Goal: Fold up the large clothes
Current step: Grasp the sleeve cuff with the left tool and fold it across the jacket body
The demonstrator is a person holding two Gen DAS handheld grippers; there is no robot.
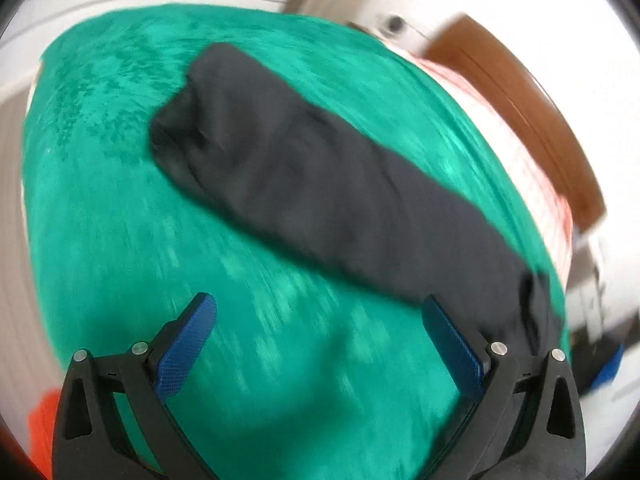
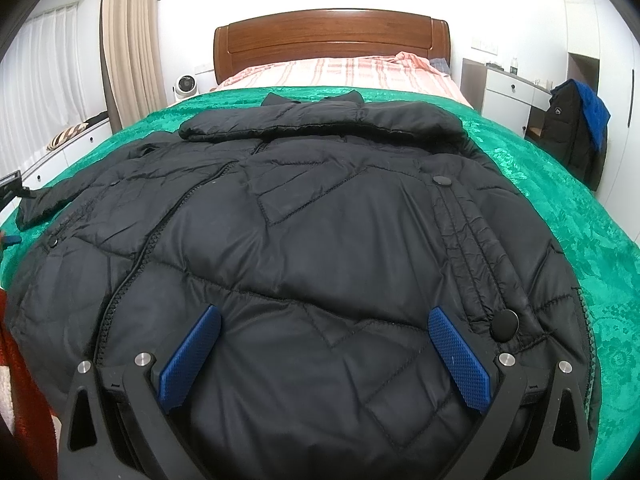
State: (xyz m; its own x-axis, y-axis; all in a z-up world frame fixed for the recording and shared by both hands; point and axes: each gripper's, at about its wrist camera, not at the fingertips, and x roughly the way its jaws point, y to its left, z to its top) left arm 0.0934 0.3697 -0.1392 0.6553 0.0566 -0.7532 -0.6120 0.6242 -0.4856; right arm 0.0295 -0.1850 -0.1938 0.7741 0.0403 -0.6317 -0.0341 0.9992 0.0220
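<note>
sleeve perhaps, whole jacket opposite

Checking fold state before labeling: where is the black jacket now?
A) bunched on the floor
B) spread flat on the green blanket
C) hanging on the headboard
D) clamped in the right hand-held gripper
B: the black jacket lies spread on the green blanket, and the right hand-held gripper is open above it.

Bed with cover and jacket

The wooden-headboard bed carries a green patterned velvet cover, pink striped sheet exposed near the headboard. A black quilted padded jacket lies flat on the cover, one sleeve extended sideways.
</note>
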